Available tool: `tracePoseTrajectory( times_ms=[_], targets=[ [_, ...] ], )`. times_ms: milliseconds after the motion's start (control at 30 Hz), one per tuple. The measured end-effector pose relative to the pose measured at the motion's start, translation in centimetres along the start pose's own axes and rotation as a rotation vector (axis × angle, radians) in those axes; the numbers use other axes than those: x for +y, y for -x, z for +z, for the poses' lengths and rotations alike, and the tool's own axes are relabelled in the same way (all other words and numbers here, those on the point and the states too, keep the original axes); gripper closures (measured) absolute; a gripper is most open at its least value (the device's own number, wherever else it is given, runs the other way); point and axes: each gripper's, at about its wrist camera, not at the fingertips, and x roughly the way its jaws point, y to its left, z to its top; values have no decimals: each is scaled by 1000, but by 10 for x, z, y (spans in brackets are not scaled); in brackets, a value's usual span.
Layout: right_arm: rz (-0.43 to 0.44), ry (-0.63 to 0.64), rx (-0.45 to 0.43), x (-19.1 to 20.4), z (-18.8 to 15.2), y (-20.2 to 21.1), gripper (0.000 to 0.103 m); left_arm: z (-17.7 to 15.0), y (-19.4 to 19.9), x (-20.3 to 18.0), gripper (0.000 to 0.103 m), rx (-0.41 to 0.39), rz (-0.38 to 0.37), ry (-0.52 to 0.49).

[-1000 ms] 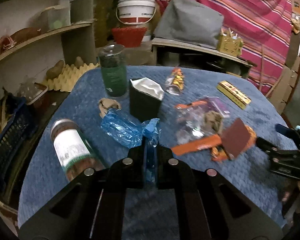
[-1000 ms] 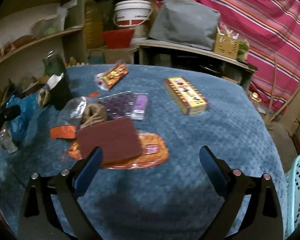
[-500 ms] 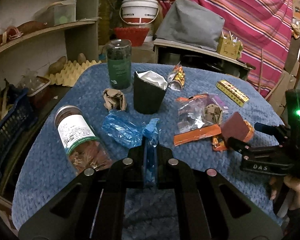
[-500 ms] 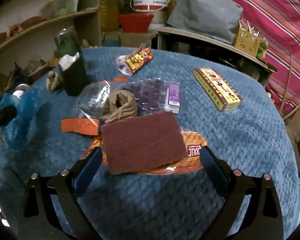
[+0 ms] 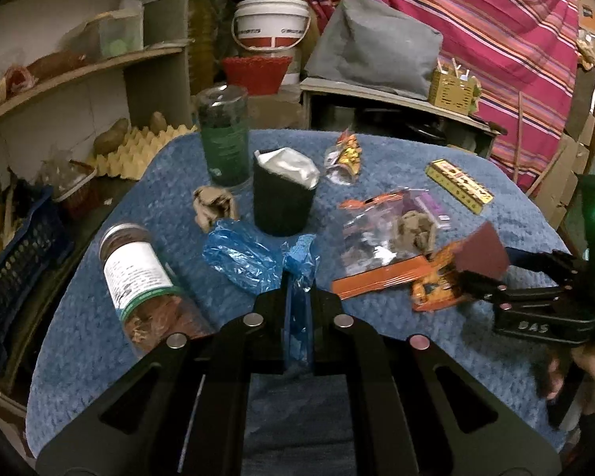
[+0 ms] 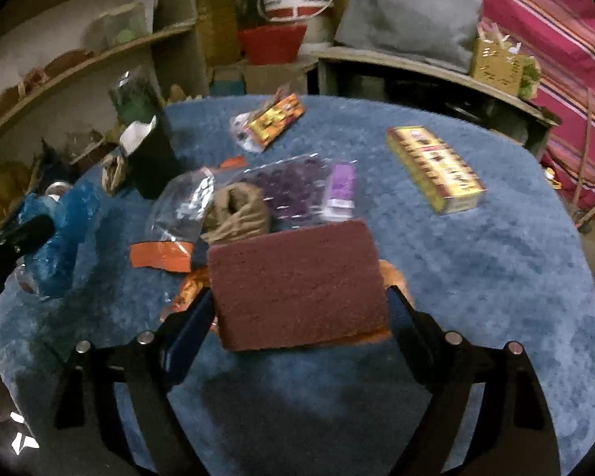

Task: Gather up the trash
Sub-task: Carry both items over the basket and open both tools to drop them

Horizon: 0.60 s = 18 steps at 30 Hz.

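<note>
The left gripper (image 5: pixel 297 297) has its jaws pinched on a blue plastic bag (image 5: pixel 242 258), whose tail disappears between them. The right gripper (image 6: pixel 299 309) is closing its jaws around a maroon scouring pad (image 6: pixel 297 281) at frame centre; whether the pads press it yet is unclear. An orange wrapper (image 6: pixel 160 256) lies half hidden beneath. The blue surface (image 6: pixel 496 277) is bare at right.
</note>
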Motion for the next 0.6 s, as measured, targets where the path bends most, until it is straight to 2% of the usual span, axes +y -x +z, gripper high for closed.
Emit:
tracePoseTrajectory(
  times_ms=[233,400,600],
  targets=[
    [-70,-76,-96,-62,-4,61,19,10,14,-50,99,-26,-61,-50],
    [-199,-104,-161,-117,-18,112,19,17,21,-108,99,-49,-122,-110],
    [-317,-191,-187,-193,-44,160,18,18,27,-196,99,-66,-226,-175]
  ],
)
